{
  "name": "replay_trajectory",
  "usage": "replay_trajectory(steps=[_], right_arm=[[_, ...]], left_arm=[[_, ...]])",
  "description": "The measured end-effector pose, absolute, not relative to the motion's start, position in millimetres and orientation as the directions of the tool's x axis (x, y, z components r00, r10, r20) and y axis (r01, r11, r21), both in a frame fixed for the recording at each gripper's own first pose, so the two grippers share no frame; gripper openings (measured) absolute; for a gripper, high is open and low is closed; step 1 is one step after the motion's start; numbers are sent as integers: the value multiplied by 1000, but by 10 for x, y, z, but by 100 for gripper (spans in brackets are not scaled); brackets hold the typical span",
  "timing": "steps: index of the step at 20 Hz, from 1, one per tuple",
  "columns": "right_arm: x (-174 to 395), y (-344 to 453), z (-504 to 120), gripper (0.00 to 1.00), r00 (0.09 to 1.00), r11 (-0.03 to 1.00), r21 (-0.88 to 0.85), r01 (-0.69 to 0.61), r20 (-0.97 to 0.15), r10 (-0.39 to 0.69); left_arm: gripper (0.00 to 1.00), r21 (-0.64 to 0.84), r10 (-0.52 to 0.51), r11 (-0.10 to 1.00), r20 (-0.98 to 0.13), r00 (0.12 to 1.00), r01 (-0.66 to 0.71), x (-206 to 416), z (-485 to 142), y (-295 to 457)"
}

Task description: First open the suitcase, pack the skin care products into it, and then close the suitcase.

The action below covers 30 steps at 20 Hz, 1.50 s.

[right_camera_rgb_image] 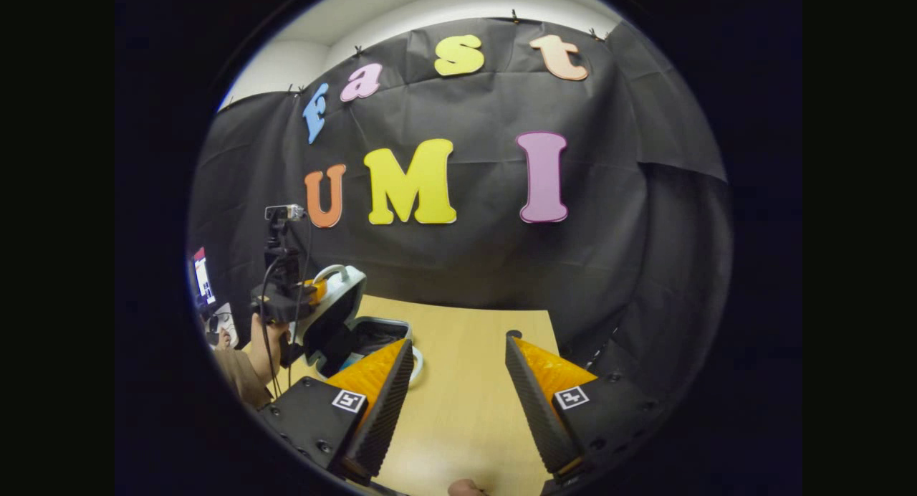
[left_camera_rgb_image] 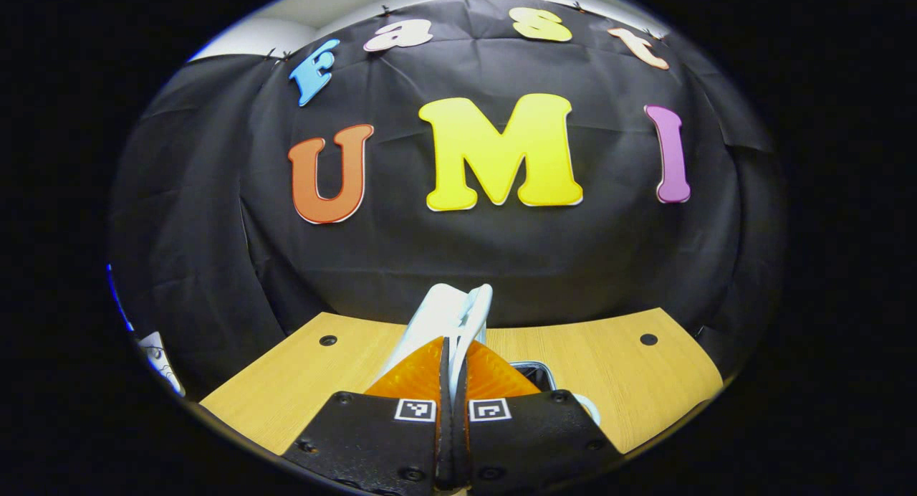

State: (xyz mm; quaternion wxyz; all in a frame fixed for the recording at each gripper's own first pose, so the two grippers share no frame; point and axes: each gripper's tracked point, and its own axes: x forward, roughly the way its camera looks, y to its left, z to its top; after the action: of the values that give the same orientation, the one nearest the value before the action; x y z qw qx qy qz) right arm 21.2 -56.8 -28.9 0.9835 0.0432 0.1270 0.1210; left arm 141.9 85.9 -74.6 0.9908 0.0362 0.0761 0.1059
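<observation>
Pinching the raised lid's edge of the small white hard-shell suitcase (left_camera_rgb_image: 450,317), the left gripper (left_camera_rgb_image: 453,367) is holding its fingers together on it. In the right gripper view, the right gripper (right_camera_rgb_image: 458,370) is hovering apart over the pale wooden surface (right_camera_rgb_image: 466,396); farther left, the suitcase is standing open, lid tilted upright, its dark interior facing right.

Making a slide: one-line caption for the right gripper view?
Right gripper open above the table; left gripper lifts the suitcase lid.

Smooth pale wood-grain table (right_camera_rgb_image: 466,381); glossy hard plastic suitcase (right_camera_rgb_image: 337,302) lid; matt creased cloth wall (left_camera_rgb_image: 501,266).
</observation>
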Motion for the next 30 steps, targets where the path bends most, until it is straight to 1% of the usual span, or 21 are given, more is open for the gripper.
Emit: replay_trajectory(steps=[5,10,13,15,19,21,22,23,24,25,26,27,29,30], right_arm=[[149,-693,-452,77,928,965,126,-231,-271,257],[111,-861,-655,77,921,971,109,-211,-310,235],[109,-945,-792,77,912,974,116,-192,-346,221],[105,-986,-836,77,908,975,122,-184,-360,216],[123,-985,-871,77,902,975,126,-183,-374,217],[155,-1003,-850,77,906,978,112,-175,-370,205],[187,-1012,-816,75,910,979,112,-168,-365,198],[208,-1008,-764,76,913,979,118,-165,-358,197],[231,-1012,-709,77,918,981,119,-156,-349,188],[259,-1024,-652,76,924,982,117,-148,-337,179],[279,-1033,-593,78,930,984,113,-139,-327,169],[295,-1055,-526,77,937,986,104,-128,-314,155],[339,-1041,-387,78,948,989,88,-115,-287,136],[356,-1018,-331,78,953,991,80,-110,-273,128]], left_arm=[[3,207,149,973,-212,966,-105,1506,-1307,219],[3,260,118,965,-304,945,-37,1612,-1964,-162],[3,310,129,951,-347,929,-17,1656,-2263,-258],[3,353,147,936,-352,924,-15,1662,-2361,-296],[5,378,163,926,-343,925,-23,1676,-2420,-370],[14,397,146,918,-348,926,5,1696,-2454,-439],[25,396,129,918,-370,920,31,1698,-2499,-478],[28,387,100,920,-393,914,65,1703,-2528,-561],[42,348,59,933,-408,911,95,1696,-2520,-664],[47,299,25,948,-411,911,109,1691,-2536,-768],[73,274,4,954,-408,913,119,1644,-2466,-856],[99,284,18,953,-390,921,102,1659,-2294,-812],[100,249,2,965,-342,940,88,1668,-1981,-795],[99,215,-6,973,-320,947,79,1642,-1805,-768]])
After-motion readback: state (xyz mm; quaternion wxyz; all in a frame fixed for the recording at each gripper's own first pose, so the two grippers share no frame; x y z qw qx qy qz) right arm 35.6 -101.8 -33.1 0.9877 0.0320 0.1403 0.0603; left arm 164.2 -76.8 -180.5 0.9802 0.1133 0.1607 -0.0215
